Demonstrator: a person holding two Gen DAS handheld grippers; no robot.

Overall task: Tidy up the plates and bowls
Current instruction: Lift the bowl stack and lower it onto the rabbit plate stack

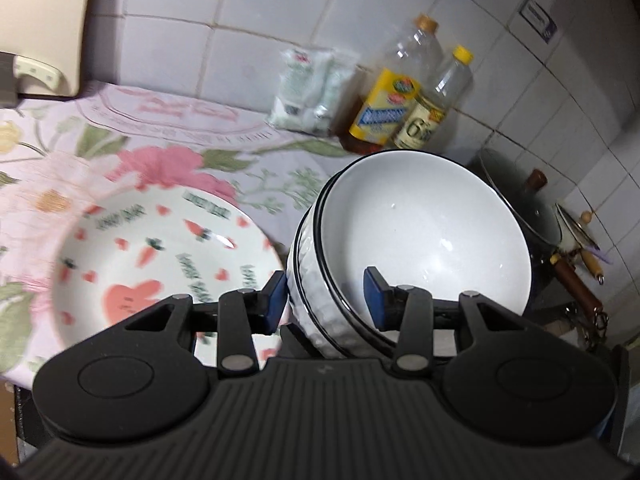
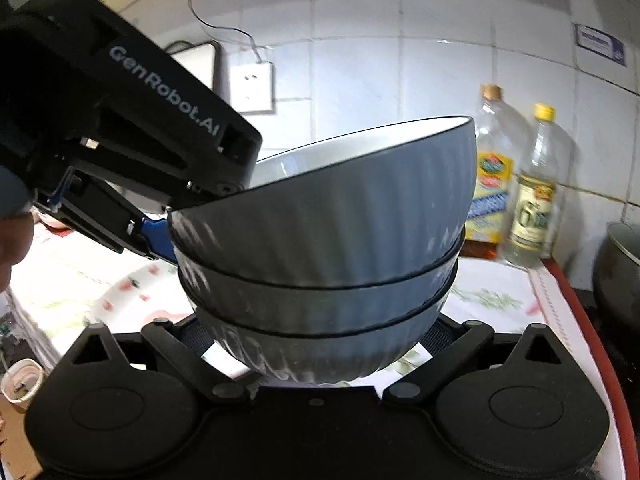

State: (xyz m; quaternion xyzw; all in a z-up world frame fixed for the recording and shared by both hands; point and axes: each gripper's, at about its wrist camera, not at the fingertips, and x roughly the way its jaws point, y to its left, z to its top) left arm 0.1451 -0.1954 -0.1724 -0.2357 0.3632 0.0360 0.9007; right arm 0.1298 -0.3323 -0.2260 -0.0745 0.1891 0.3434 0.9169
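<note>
Three nested ribbed bowls (image 2: 328,240), white inside with dark rims, hang tilted above the counter. My left gripper (image 1: 326,300) is shut on the stack's near rim, with one blue pad inside the top bowl (image 1: 420,232) and one outside. From the right wrist view, that left gripper (image 2: 176,220) reaches in from the upper left. My right gripper (image 2: 320,344) is shut on the bottom bowl, its fingers (image 2: 196,338) pressed against both sides near the base. A white plate (image 1: 160,256) printed with carrots and hearts lies on the floral cloth to the left of the bowls.
Two oil bottles (image 1: 400,96) and a bag of white packets (image 1: 308,92) stand against the tiled wall. A dark lidded pot (image 1: 532,216) and wooden-handled utensils sit to the right. A cream appliance (image 1: 44,28) fills the far left corner. A wall socket (image 2: 252,88) hangs behind.
</note>
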